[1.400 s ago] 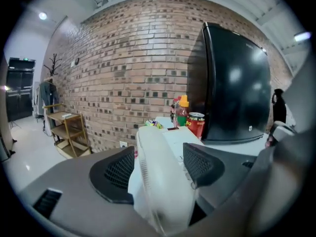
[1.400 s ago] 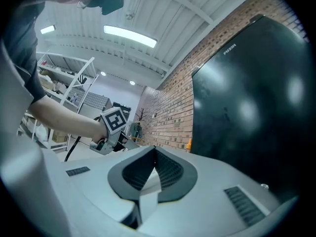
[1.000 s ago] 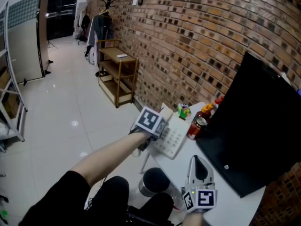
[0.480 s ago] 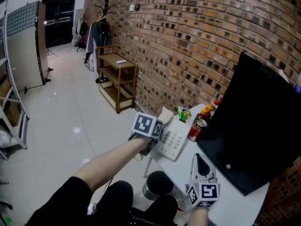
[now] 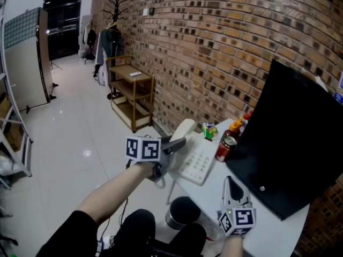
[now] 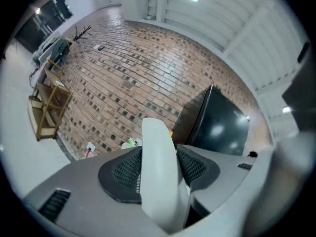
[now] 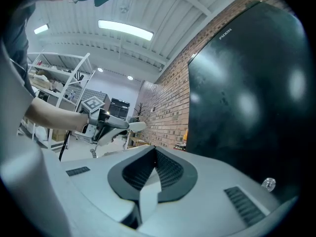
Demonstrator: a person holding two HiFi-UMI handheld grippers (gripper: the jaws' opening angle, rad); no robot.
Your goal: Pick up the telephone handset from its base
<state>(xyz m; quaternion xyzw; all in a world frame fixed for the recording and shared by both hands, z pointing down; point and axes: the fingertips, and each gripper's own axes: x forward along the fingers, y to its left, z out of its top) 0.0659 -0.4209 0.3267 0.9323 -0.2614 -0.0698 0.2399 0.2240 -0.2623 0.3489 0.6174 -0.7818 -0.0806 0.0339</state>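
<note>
The white telephone handset (image 5: pixel 181 130) hangs in the air, clear of its white keypad base (image 5: pixel 199 158) on the table's near-left corner. My left gripper (image 5: pixel 177 143) is shut on it. In the left gripper view the handset (image 6: pixel 157 142) stands upright between the two dark pads (image 6: pixel 126 174), which press on both its sides. The right gripper view shows the handset (image 7: pixel 134 126) sticking out past the left gripper (image 7: pixel 109 124). My right gripper (image 5: pixel 229 182) rests low on the white table (image 5: pixel 268 234), jaws together with nothing in them (image 7: pixel 155 154).
A large black monitor (image 5: pixel 300 143) fills the table's right side. A red can (image 5: pixel 225 143), sauce bottles (image 5: pixel 241 123) and a small green toy (image 5: pixel 209 127) stand behind the phone base. A dark bin (image 5: pixel 182 213) sits under the table. A wooden shelf (image 5: pixel 131 90) lines the brick wall.
My left gripper closed on the handset, then rose and swung left while rolling, lifting the handset off the base. The right gripper stayed where it was.
</note>
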